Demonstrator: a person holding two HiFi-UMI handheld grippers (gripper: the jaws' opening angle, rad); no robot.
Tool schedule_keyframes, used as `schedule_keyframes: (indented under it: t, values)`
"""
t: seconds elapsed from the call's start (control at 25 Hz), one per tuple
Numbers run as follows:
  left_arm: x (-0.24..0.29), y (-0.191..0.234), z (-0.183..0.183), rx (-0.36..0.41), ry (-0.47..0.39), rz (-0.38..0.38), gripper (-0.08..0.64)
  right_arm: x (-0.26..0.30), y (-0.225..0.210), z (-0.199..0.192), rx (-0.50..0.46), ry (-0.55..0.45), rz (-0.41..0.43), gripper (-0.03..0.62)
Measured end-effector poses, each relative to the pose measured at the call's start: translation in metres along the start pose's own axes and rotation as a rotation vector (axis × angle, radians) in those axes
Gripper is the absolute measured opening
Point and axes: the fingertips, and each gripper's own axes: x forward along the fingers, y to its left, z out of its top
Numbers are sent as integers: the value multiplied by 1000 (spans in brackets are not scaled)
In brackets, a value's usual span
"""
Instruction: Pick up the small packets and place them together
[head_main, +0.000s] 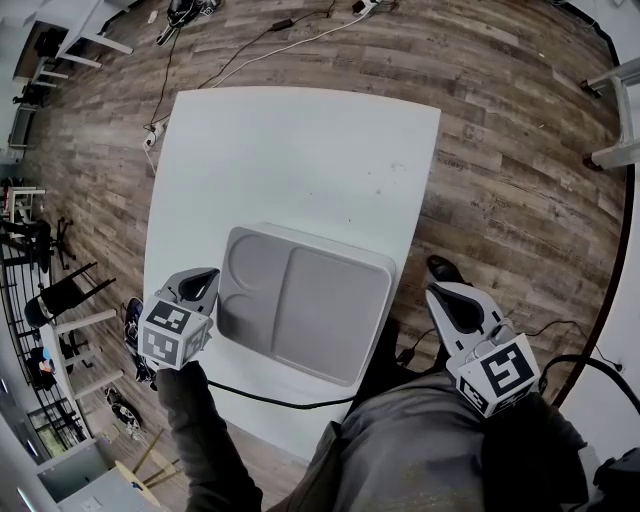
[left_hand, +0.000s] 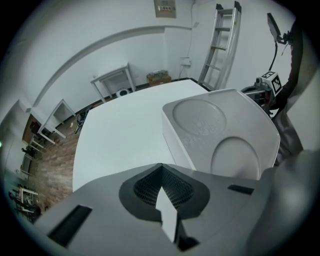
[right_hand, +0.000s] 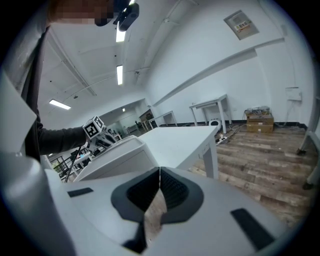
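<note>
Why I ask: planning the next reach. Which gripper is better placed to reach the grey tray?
Left, probably. The left gripper hangs beside the rim of the tray, above the table; the right gripper is off the table, above the floor. Both are shut and empty.

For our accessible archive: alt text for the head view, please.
An empty grey two-part tray lies on a white table. The left gripper is at its left edge, the right gripper beyond the table's right side. No packets visible.

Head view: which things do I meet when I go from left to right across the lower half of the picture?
left claw → grey tray → right claw
</note>
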Motion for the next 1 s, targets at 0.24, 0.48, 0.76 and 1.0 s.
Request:
schedule_keyframes:
  t: [0.24, 0.48, 0.76, 1.0]
  values:
    - [-9, 15, 7, -130, -127, 203, -5, 12, 12, 0, 7, 5, 83, 6]
    - [-60, -28, 50, -126, -286, 350, -5, 16, 25, -13, 181, -8, 287, 6]
    - [-93, -141, 113, -148, -648, 299, -5, 17, 44, -31, 334, -10, 570, 75]
    - [-77, -174, 108, -150, -632, 260, -5, 24, 62, -43, 486, 26, 706, 86]
